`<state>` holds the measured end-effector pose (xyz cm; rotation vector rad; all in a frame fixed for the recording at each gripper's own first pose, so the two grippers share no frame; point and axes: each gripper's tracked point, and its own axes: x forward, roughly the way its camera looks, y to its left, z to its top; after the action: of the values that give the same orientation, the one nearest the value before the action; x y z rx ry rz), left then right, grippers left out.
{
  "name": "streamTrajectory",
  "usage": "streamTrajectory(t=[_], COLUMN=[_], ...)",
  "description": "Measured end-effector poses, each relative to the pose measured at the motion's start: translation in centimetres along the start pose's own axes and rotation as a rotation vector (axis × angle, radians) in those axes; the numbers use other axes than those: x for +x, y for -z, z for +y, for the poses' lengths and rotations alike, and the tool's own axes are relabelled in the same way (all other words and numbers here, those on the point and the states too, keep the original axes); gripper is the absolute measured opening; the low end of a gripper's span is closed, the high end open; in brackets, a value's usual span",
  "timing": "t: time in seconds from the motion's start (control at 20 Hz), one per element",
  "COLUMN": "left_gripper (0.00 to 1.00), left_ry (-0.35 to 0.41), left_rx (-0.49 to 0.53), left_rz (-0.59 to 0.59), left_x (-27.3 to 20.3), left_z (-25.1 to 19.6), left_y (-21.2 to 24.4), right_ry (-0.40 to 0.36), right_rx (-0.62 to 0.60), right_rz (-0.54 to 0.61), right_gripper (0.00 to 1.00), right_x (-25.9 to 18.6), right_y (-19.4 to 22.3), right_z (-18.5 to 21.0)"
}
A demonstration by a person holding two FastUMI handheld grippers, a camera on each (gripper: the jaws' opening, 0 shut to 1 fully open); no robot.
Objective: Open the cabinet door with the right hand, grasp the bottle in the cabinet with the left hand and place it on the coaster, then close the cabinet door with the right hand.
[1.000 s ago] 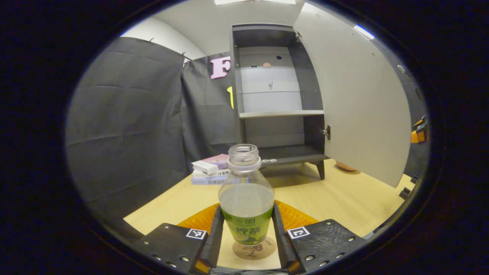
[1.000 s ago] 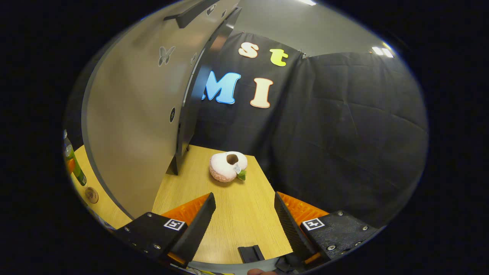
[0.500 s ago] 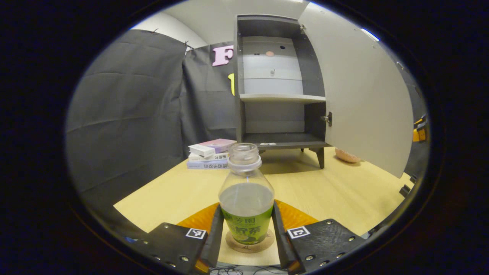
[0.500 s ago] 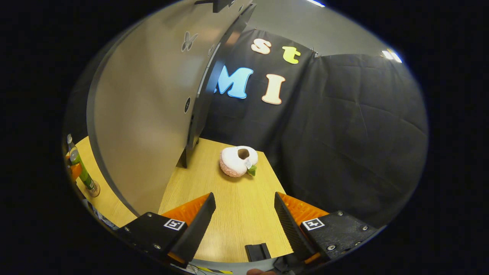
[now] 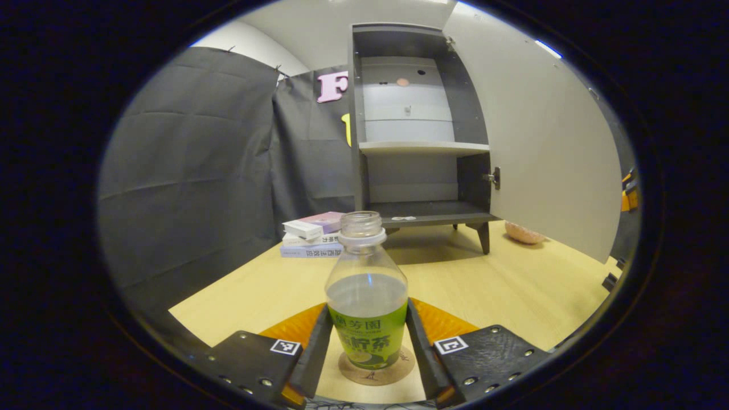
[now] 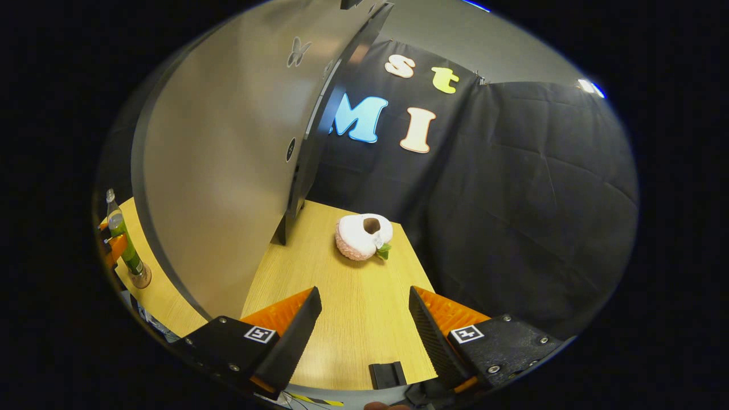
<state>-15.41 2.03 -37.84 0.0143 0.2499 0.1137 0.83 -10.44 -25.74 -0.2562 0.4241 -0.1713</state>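
We have lowered the bottle [image 5: 367,307] onto the coaster [image 5: 376,370] near the table's front edge | left gripper [image 5: 367,356] stays clamped on it | right gripper [image 6: 364,319] spread, empty | cabinet door [image 5: 541,142] open | release and closing remain, we judge.

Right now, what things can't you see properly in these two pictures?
- Coaster, left gripper view: the bottle standing on it covers its middle.
- Whether the left tongs press the bottle or have let go: the gaps are too fine to tell.
- Pink plush toy, left gripper view: the open cabinet door hides most of it.
- Cabinet door handle, right gripper view: cut off at the top edge.
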Motion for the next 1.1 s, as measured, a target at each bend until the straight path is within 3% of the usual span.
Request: streamTrajectory(t=[0.3, 0.65, 0.7, 0.75, 1.1], left_gripper=[0.7, 0.7, 0.74, 0.7, 0.7], left_ry=[-0.041, -0.041, -0.043, -0.043, -0.041], left_rx=[-0.007, -0.007, -0.012, -0.016, 0.007], left_rz=[-0.011, -0.035, -0.045, -0.057, -0.105], left_x=[0.2, 0.3, 0.2, 0.0, -0.6], left_z=[1.2, 1.0, 1.1, 1.1, 1.0], left_y=[-0.2, -1.3, -1.5, -1.8, -3.7], right_ry=[0.002, -0.012, -0.016, -0.018, -0.029], right_rx=[-0.005, -0.011, -0.011, -0.012, -0.01], right_rz=[0.002, -0.005, -0.005, -0.004, 0.003], right_gripper=[0.96, 0.96, 0.96, 0.96, 0.96], right_x=[0.3, 0.1, 0.0, 0.1, -0.3], right_y=[0.0, -0.2, -0.2, -0.2, -0.1], right_z=[0.0, 0.4, 0.6, 0.7, 1.1])
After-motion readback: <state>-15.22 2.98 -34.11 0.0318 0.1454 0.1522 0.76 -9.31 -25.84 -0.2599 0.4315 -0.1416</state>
